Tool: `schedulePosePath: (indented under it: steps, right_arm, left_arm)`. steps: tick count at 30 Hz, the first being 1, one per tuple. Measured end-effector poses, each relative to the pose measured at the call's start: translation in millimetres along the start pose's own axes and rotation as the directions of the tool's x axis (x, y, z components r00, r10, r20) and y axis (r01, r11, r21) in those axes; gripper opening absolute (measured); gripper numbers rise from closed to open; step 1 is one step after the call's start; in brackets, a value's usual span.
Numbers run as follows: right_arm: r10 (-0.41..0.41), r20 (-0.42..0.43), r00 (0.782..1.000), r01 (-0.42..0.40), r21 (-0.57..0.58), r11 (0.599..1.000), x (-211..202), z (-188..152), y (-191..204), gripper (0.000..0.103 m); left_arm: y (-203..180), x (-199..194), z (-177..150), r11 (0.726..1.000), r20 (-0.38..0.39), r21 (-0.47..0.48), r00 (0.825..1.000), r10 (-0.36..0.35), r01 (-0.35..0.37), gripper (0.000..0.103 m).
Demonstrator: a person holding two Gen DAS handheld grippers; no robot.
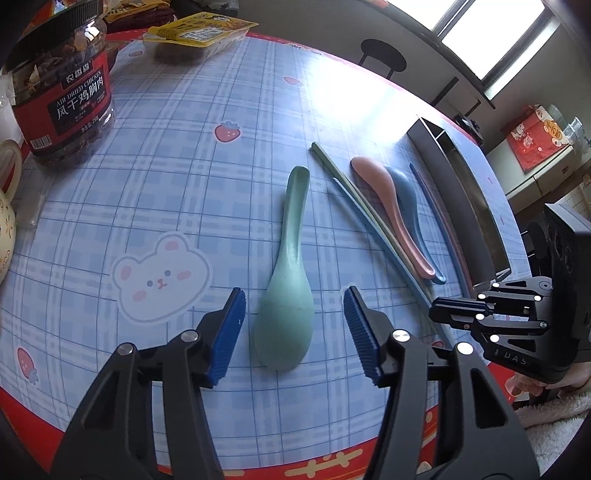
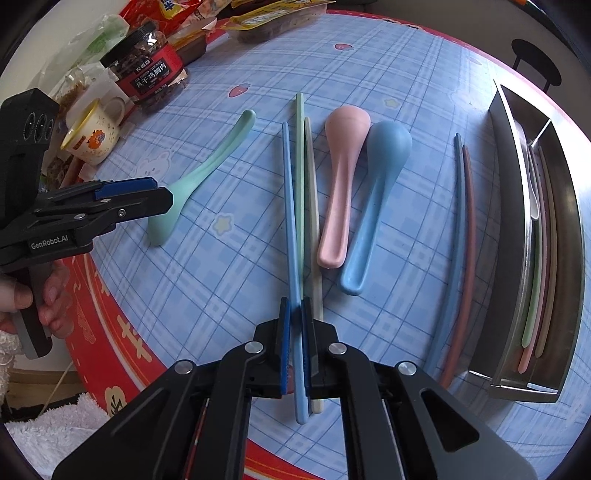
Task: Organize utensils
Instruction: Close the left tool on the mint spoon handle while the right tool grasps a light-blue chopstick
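Note:
A mint-green spoon (image 1: 286,291) lies bowl-down on the blue checked tablecloth. Its bowl sits between the blue pads of my left gripper (image 1: 294,299), which is open with a gap on both sides. My right gripper (image 2: 294,306) is shut on a blue chopstick (image 2: 290,206). A green chopstick (image 2: 300,155) and a beige one (image 2: 313,206) lie close beside it. Whether the pads also pinch the green one is hidden. A pink spoon (image 2: 340,177) and a blue spoon (image 2: 376,192) lie to the right, then a blue and a reddish chopstick (image 2: 464,221). The metal tray (image 2: 504,192) holds several utensils.
A jar of dried chicken (image 1: 62,96), a mug (image 2: 96,136) and snack packs (image 1: 199,31) crowd the table's far left. The red table rim (image 2: 122,332) curves along the near side. A white towel (image 2: 48,424) lies below it. A black stool (image 1: 382,55) stands beyond the table.

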State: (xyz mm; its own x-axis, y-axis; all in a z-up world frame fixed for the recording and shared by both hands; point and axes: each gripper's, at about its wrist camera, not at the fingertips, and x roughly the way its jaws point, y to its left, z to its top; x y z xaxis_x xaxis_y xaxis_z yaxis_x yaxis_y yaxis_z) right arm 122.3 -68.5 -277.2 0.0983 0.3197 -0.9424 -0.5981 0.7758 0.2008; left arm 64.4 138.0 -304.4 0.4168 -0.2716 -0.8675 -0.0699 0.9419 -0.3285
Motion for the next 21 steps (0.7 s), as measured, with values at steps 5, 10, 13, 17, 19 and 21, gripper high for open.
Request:
schedulePosePath:
  steps: [5,10,13,17,19,21]
  right_arm:
    - [0.009,0.001,1.000,-0.009,0.002,1.000,0,-1,0,0.006]
    - [-0.001,-0.006,1.000,0.001,-0.007,1.000,1,-2,0,0.008]
    - [0.004,-0.009,1.000,-0.004,0.009,1.000,5,-4,-2,0.007]
    - [0.020,-0.005,1.000,-0.019,0.035,0.999,5,-4,-4,0.007]
    - [0.020,-0.002,1.000,-0.020,0.034,0.999,5,-4,-4,0.007]
    - [0.024,0.001,1.000,-0.024,0.041,0.999,5,-5,-5,0.007]
  left_arm:
    - [17,5,2,0.992,-0.012,-0.108,0.998,-0.060,0.059,0.050]
    - [29,8,3,0.981,-0.005,-0.177,0.996,-0.086,0.084,0.040]
    - [30,10,2,0.977,-0.012,-0.188,0.995,-0.102,0.098,0.032]
    - [25,11,1,0.980,-0.021,-0.171,0.994,-0.110,0.105,0.029]
    - [18,11,2,0.984,-0.029,-0.146,0.994,-0.108,0.103,0.026]
    - [8,11,2,0.988,-0.036,-0.114,0.993,-0.108,0.104,0.024]
